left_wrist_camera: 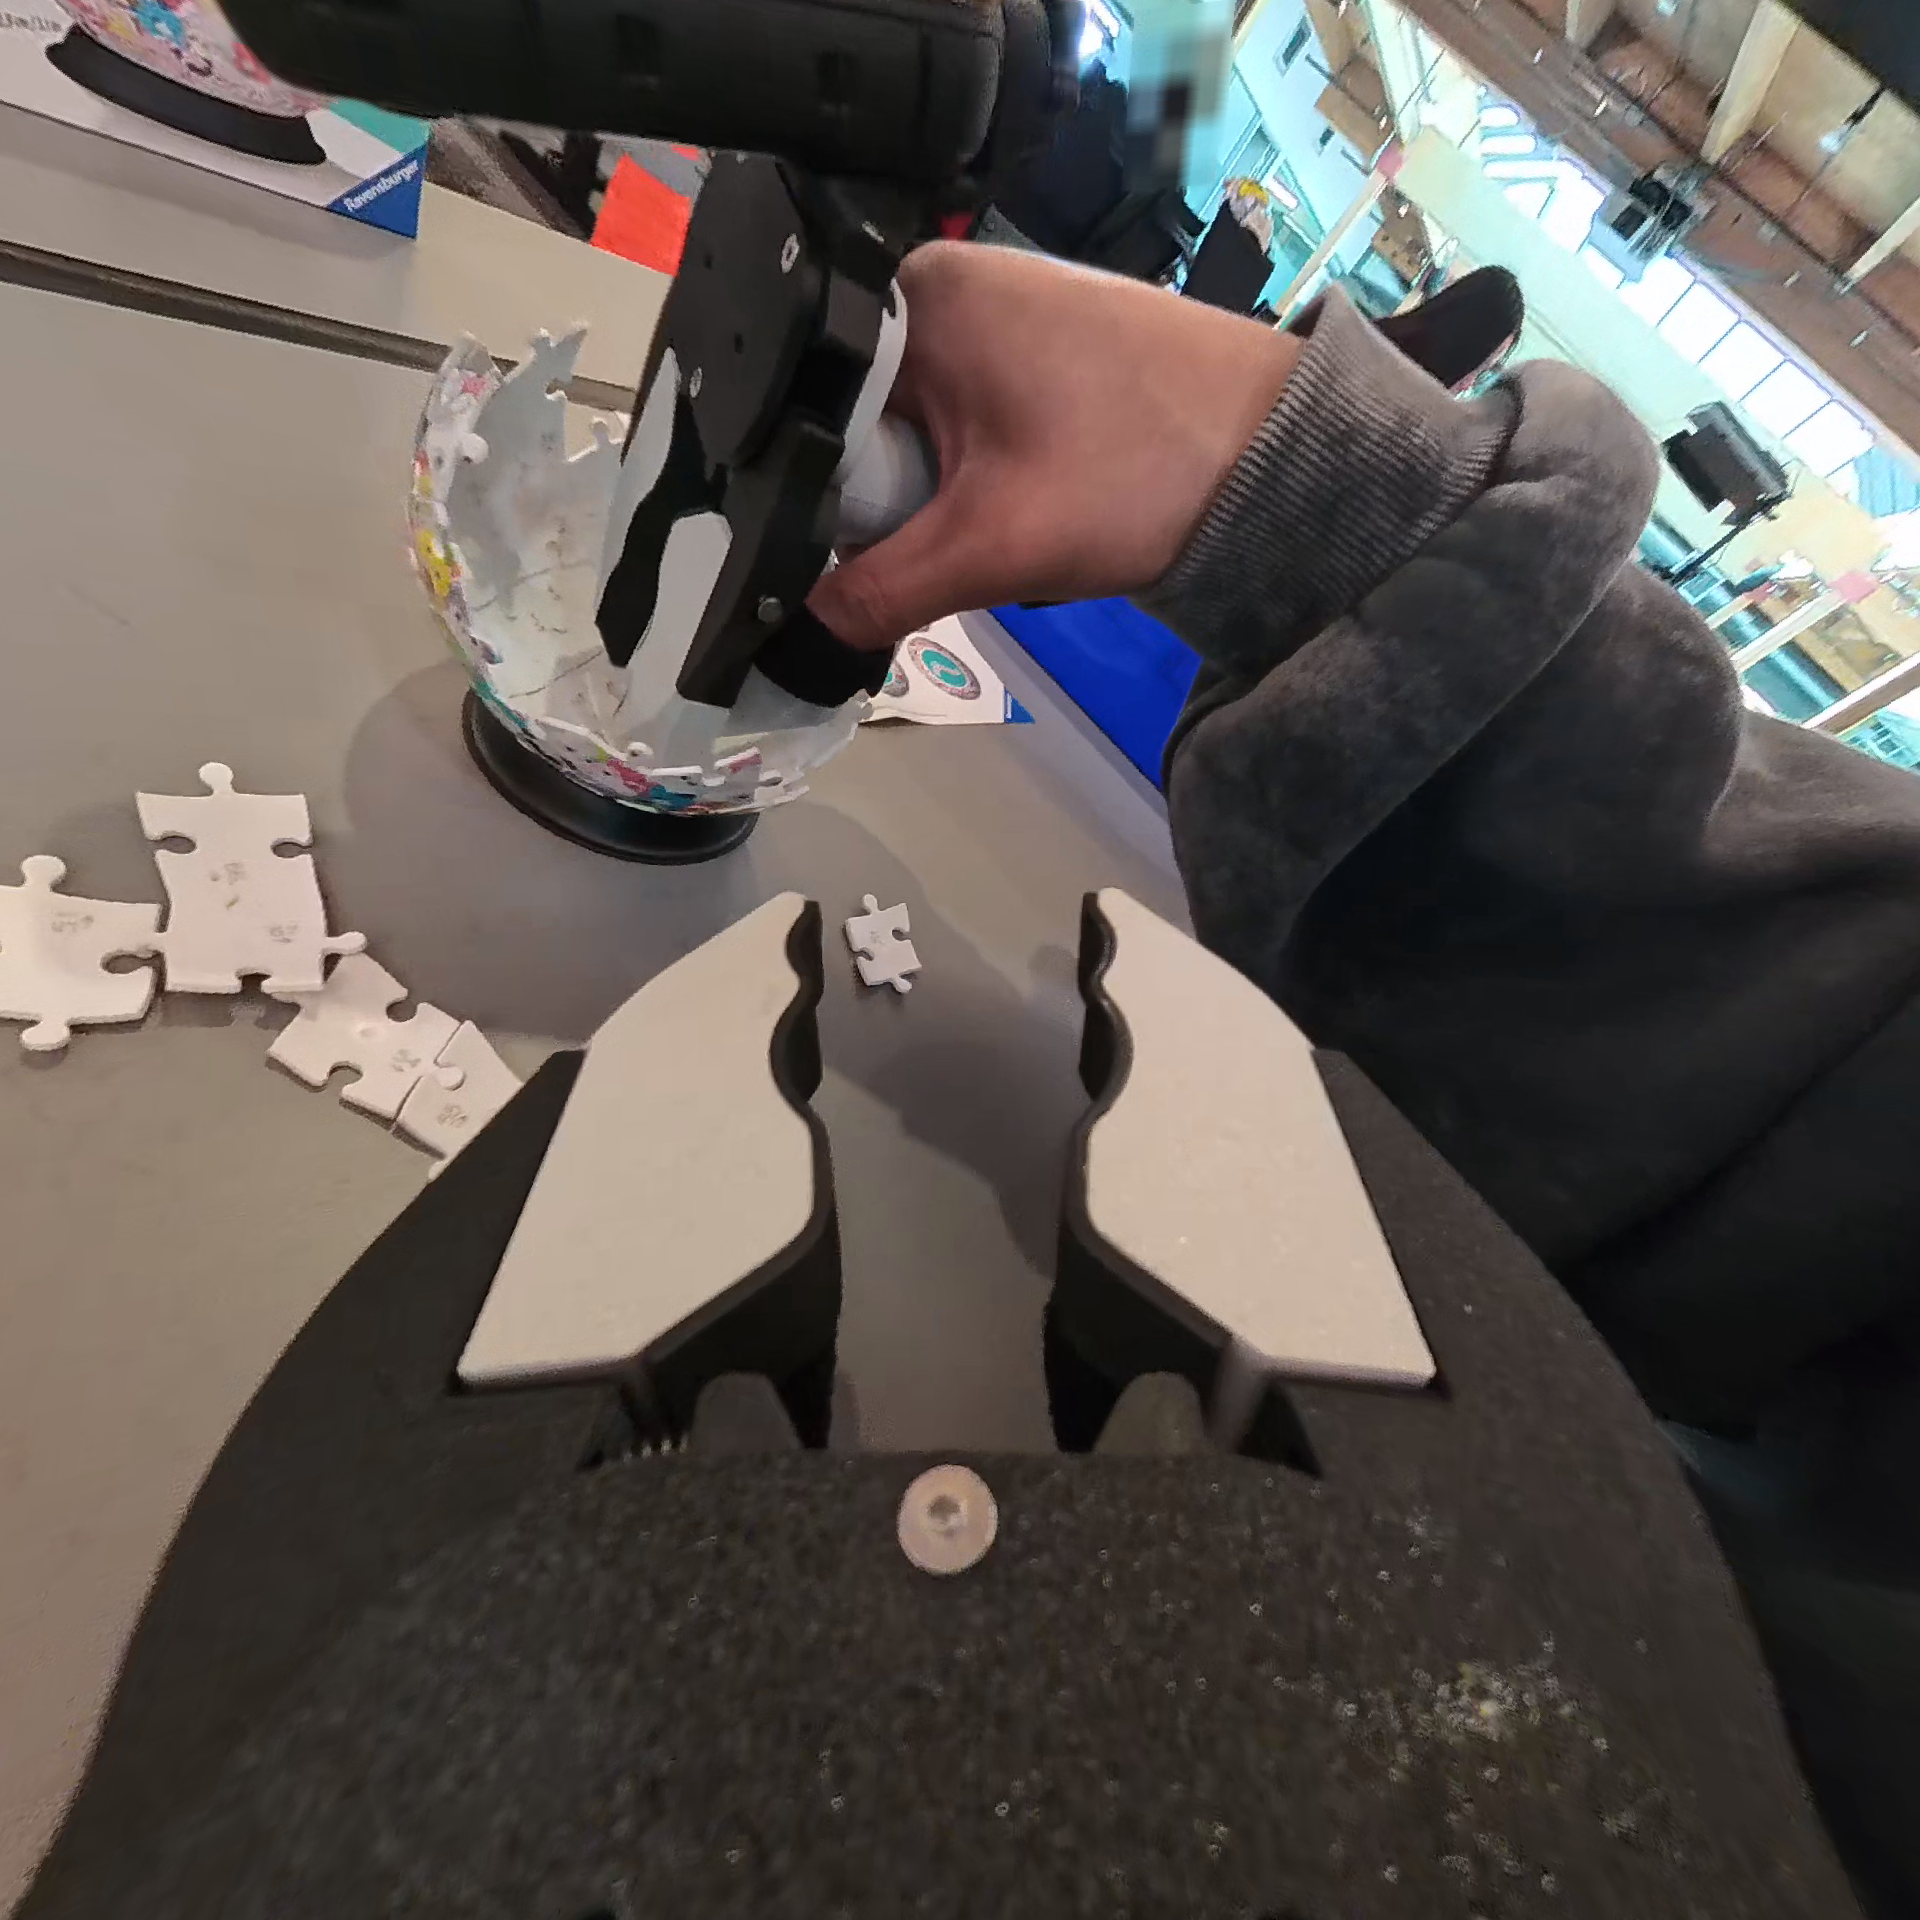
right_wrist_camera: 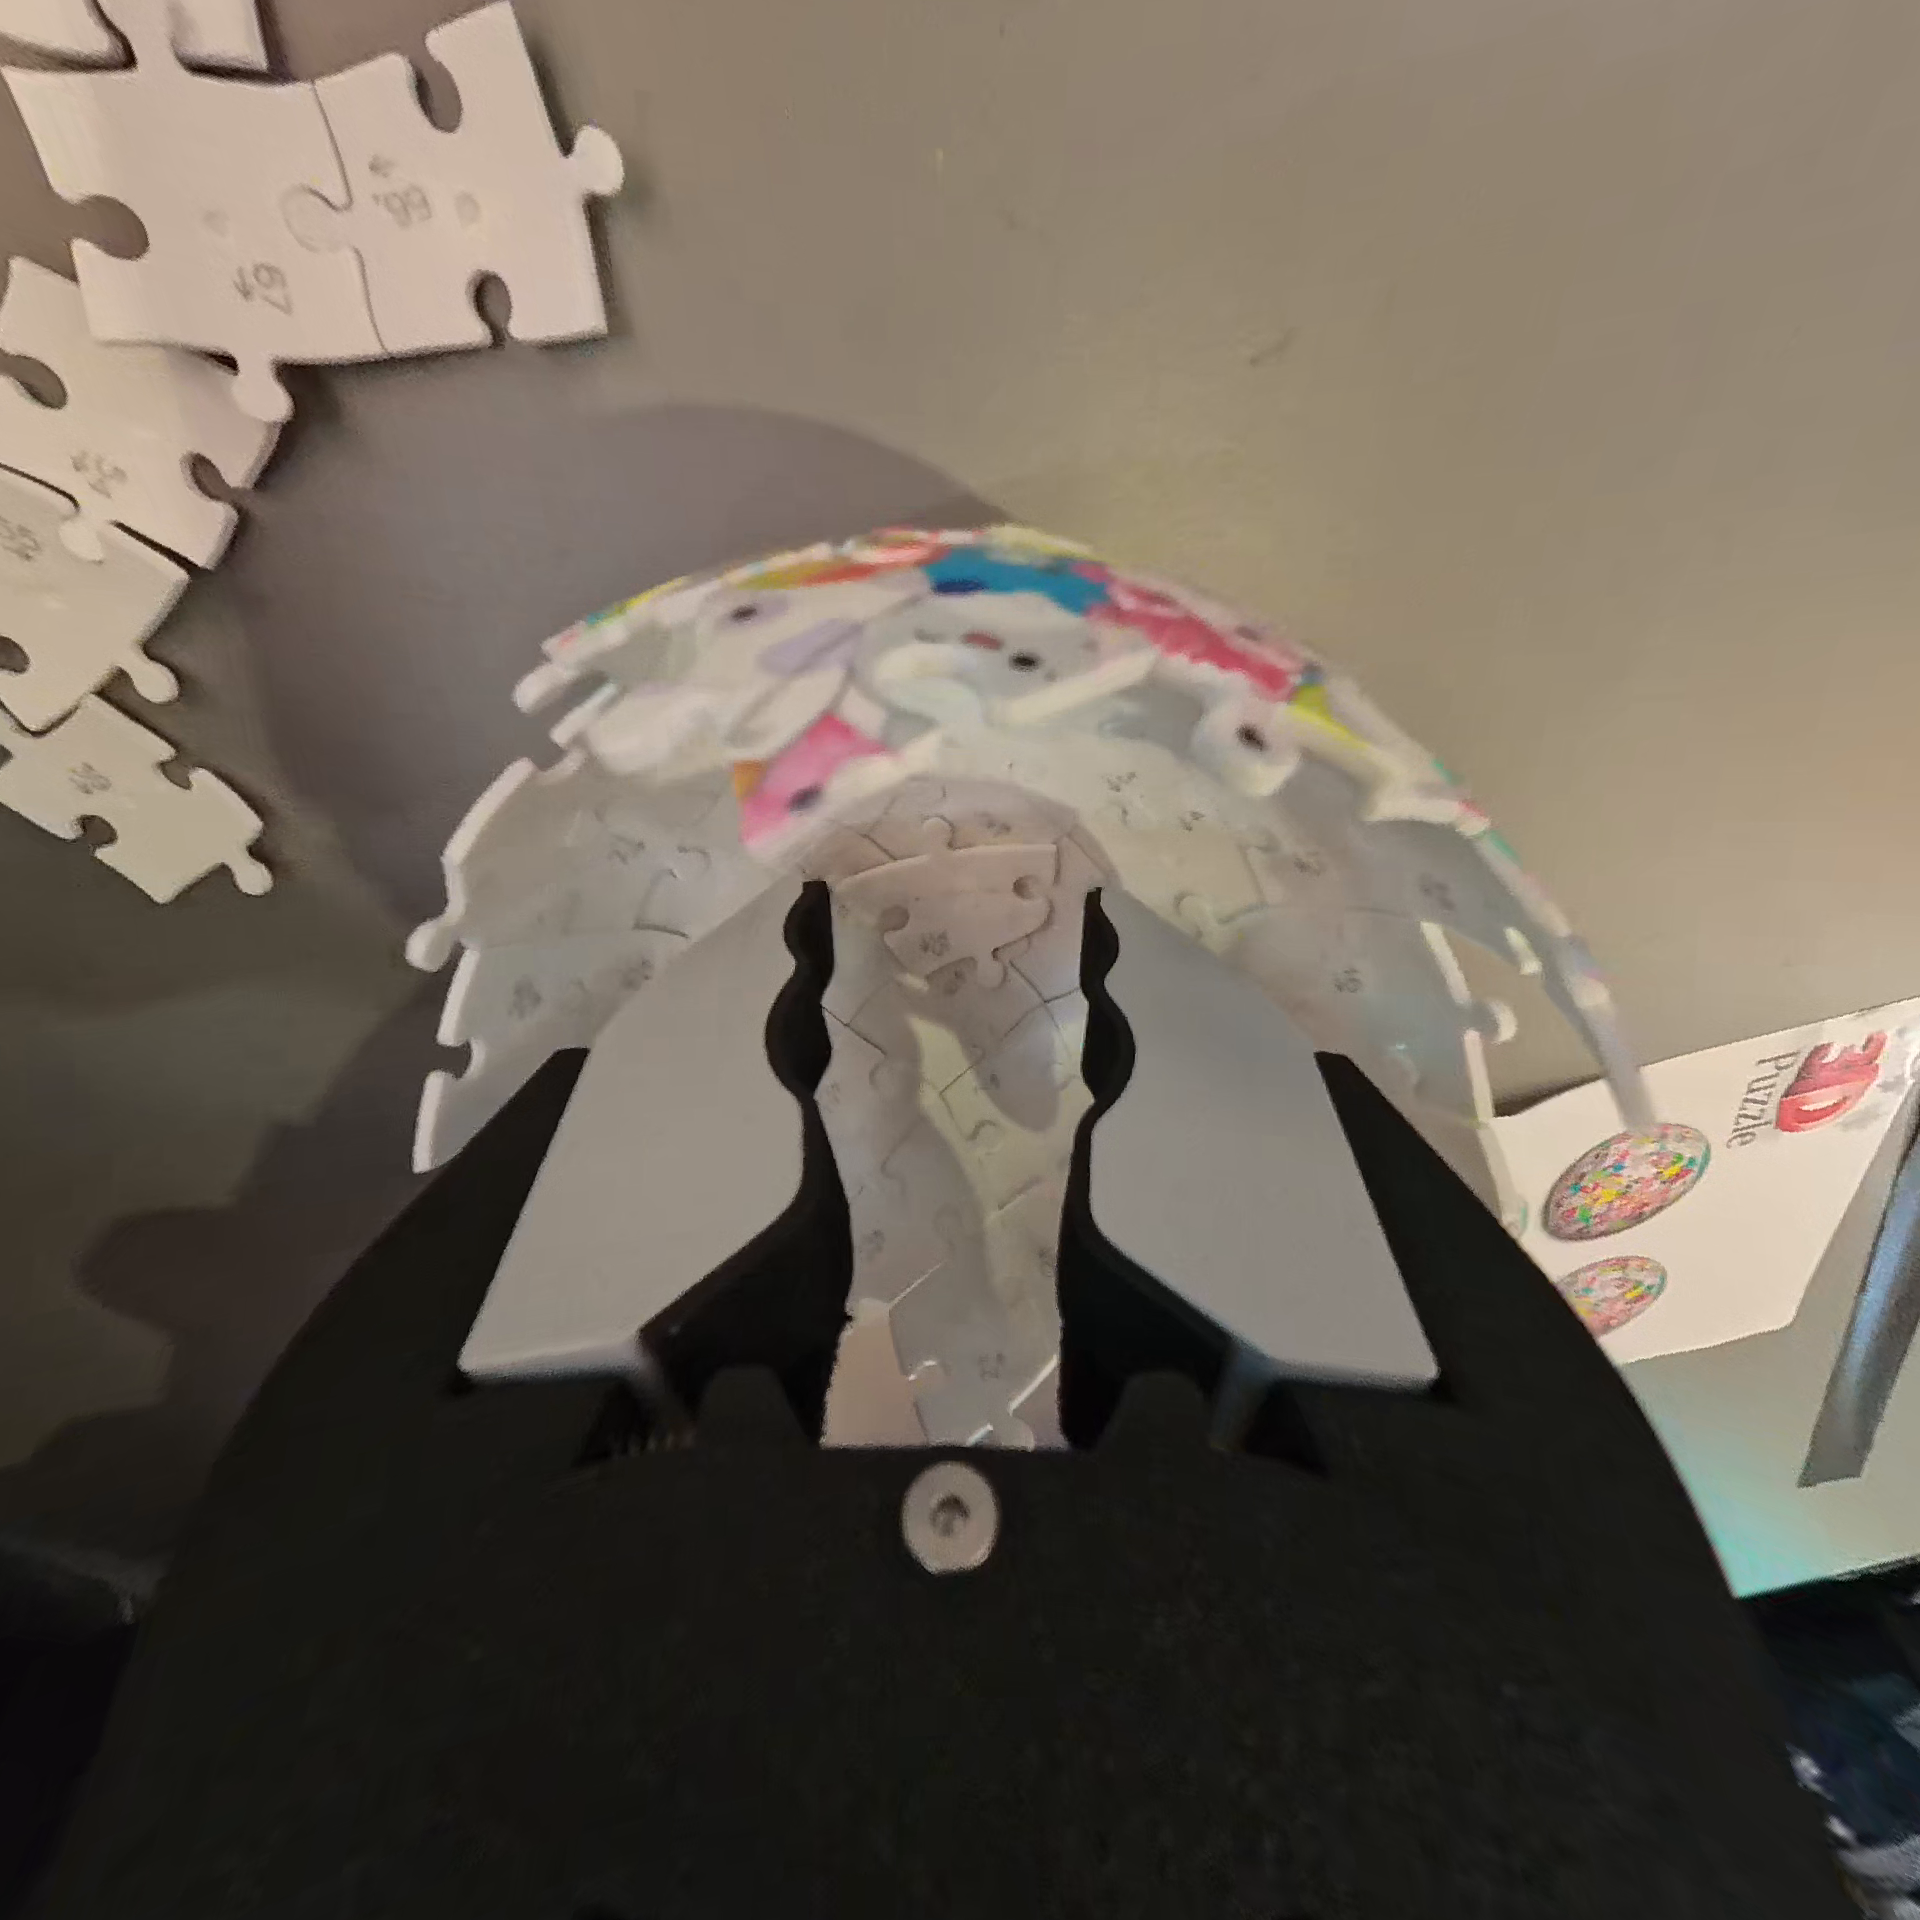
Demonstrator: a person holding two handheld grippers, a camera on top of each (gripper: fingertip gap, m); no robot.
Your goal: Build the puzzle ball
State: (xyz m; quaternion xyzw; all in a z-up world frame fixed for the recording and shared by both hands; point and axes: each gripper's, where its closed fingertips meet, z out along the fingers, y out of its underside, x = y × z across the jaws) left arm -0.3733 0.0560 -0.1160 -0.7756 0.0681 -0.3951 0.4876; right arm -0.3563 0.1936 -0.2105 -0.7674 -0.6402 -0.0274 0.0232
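Note:
The half-built puzzle ball (left_wrist_camera: 488,582) is an open bowl of white-backed pieces with colourful outsides, sitting on a black ring stand (left_wrist_camera: 582,810). My right gripper (left_wrist_camera: 665,665), held by a hand, reaches down into the bowl. In the right wrist view the right gripper (right_wrist_camera: 951,909) is open inside the shell (right_wrist_camera: 935,686). A white piece (right_wrist_camera: 956,914) lies between its fingertips against the inner wall. My left gripper (left_wrist_camera: 951,909) is open and empty, low over the table. A small loose piece (left_wrist_camera: 883,943) lies just ahead of its tips.
Joined white pieces (left_wrist_camera: 239,904) lie face down on the grey table (left_wrist_camera: 260,520) to the left of the ball and show in the right wrist view (right_wrist_camera: 312,208). The puzzle box (left_wrist_camera: 343,156) stands at the far left. A printed leaflet (right_wrist_camera: 1704,1174) lies to the right. A grey sleeve (left_wrist_camera: 1507,831) fills the right side.

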